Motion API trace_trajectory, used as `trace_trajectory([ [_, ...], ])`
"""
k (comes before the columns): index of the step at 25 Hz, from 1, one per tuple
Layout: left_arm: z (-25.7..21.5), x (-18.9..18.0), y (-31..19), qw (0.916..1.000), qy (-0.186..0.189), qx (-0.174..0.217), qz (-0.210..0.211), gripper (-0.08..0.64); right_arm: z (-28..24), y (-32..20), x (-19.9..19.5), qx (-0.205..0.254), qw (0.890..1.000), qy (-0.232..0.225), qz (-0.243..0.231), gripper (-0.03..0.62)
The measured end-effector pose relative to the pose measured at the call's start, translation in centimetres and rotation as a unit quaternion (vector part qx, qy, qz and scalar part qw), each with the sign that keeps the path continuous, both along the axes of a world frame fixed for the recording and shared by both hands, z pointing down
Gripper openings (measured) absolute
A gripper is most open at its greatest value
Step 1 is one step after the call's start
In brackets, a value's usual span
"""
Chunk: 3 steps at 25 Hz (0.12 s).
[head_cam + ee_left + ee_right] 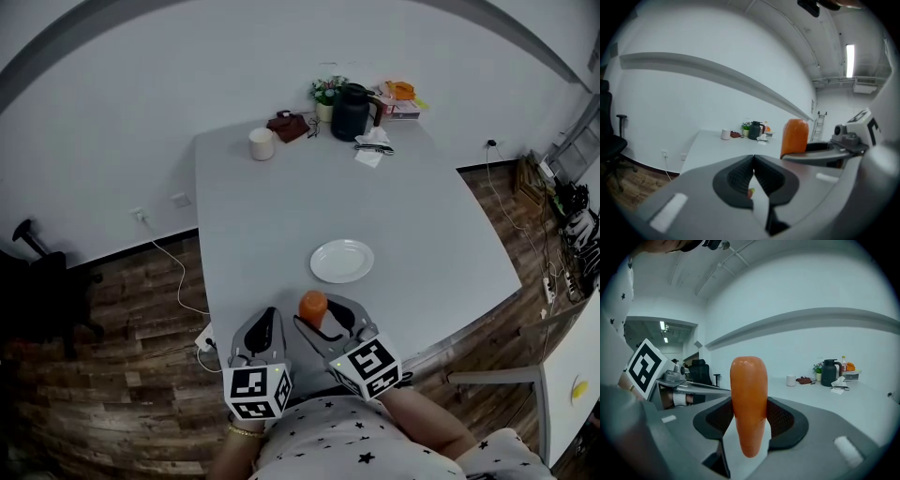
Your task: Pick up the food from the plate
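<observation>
Left gripper (753, 163): jaws pressed together, nothing gripped between them. Just right of it, right gripper (749, 419): jaws clamped on carrot (749, 394), pads pressed on both its sides. Carrot is held upright, thick end up, thin end hanging below jaws, over near edge of table (281, 187). White plate (342, 261) is seen ahead of right gripper, apart from carrot. Mug (262, 143) and dark kettle (352, 112) are placed far ahead.

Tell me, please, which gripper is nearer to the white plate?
Right. The right gripper, shut on the carrot, is just short of the plate's near rim; the left gripper, shut, sits farther off, to its left.
</observation>
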<state>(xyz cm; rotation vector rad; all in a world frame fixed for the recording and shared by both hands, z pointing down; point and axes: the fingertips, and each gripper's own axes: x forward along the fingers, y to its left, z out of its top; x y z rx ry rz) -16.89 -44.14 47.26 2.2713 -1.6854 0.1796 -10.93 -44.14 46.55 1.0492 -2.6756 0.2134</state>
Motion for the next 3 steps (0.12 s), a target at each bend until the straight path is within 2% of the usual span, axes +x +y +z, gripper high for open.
trace_trajectory([
  [3,-0.07,0.04,-0.02,1.0000,0.001,0.002,0.002,0.008,-0.02,-0.20,0.12,0.001,1.000,-0.002,0.007,0.219],
])
